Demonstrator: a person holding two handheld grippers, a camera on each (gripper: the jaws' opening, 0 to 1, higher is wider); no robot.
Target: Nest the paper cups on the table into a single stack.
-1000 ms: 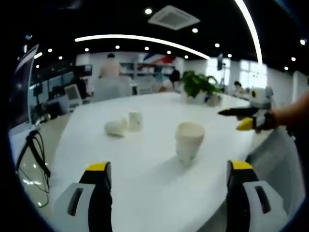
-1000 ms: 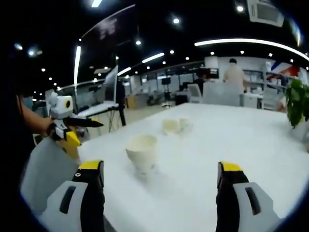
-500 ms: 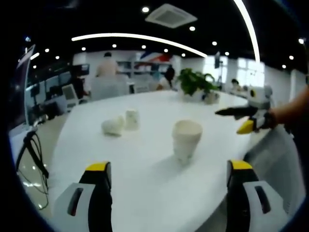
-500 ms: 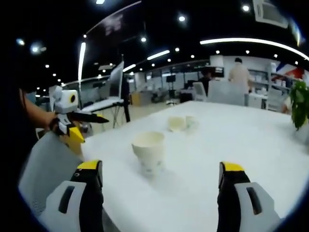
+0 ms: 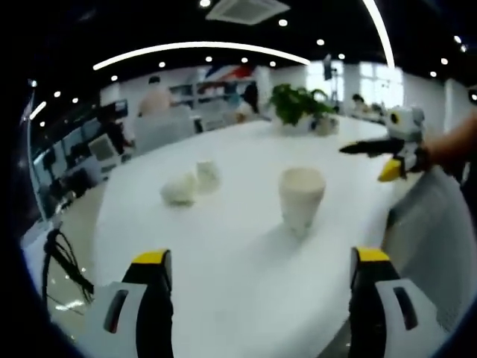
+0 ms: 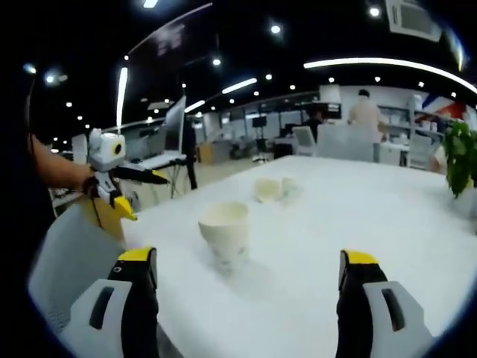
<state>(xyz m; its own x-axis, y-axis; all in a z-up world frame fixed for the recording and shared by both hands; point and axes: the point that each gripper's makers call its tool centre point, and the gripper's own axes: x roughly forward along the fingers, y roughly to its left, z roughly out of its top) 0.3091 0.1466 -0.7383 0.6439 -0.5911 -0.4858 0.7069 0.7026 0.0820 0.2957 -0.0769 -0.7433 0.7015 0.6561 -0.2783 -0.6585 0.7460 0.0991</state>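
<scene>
Here upright cup (image 5: 301, 196) mid-table (image 5: 223, 261) — edges well apart.

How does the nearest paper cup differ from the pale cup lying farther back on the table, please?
The nearest cup stands upright, mouth up; the far cup lies on its side. The nearest cup stands alone, while the far cup rests beside a third, upright cup. Both are pale paper cups on the white table, untouched by either tool.

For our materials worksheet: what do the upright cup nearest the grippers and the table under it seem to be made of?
The nearest paper cup looks like thin matte off-white paper: dull walls, a fine rim, no shine. The table seems a smooth white laminate or painted board with a satin finish, given the soft shadow under the cup; the blur leaves the exact material open.
</scene>
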